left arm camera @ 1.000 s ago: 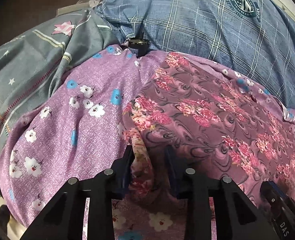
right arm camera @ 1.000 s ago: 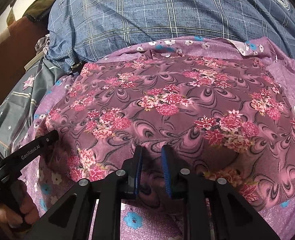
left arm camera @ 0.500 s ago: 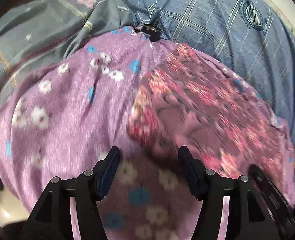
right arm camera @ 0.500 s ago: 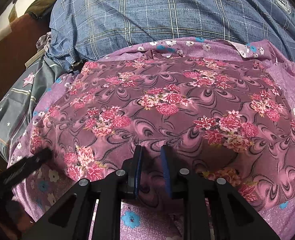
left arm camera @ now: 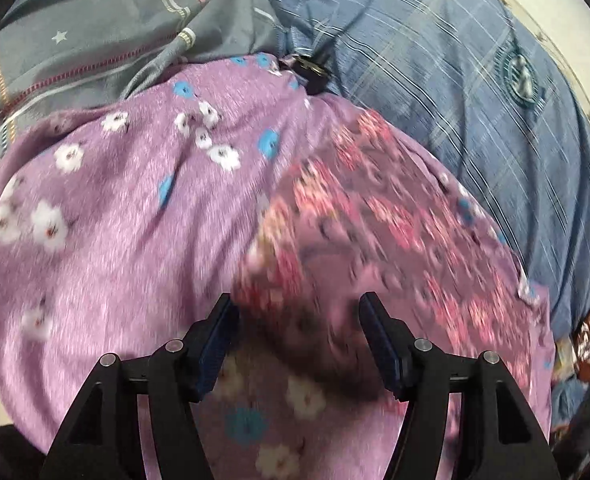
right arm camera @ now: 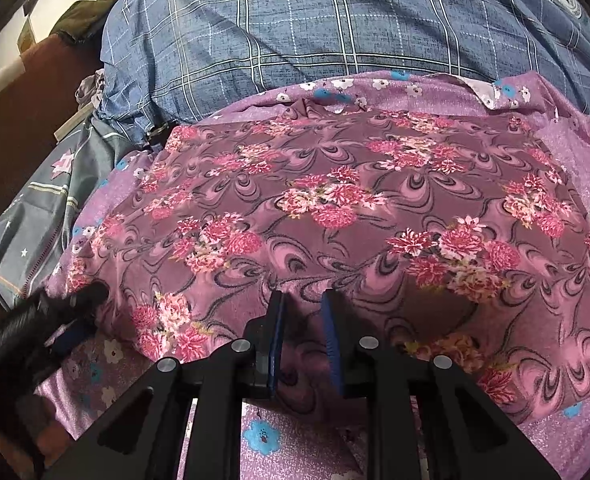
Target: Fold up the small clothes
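Right wrist view: the right gripper (right arm camera: 303,312) pinches the near edge of a maroon floral garment (right arm camera: 335,216), jaws nearly closed on the cloth. The garment lies spread on a purple flowered sheet (right arm camera: 259,436), before a blue plaid pillow (right arm camera: 315,28). The left gripper (left arm camera: 297,320) gapes wide, holding nothing, at the garment's left corner.

The right gripper (right arm camera: 302,328) pinches the near edge of the rose-patterned garment (right arm camera: 335,216), its blue pads nearly closed on a fold of the cloth. The garment spreads flat ahead over a lilac flowered sheet (right arm camera: 263,436). The left gripper (right arm camera: 75,308), blurred, sits at the garment's near-left corner. A blue checked pillow (right arm camera: 335,28) lies beyond.
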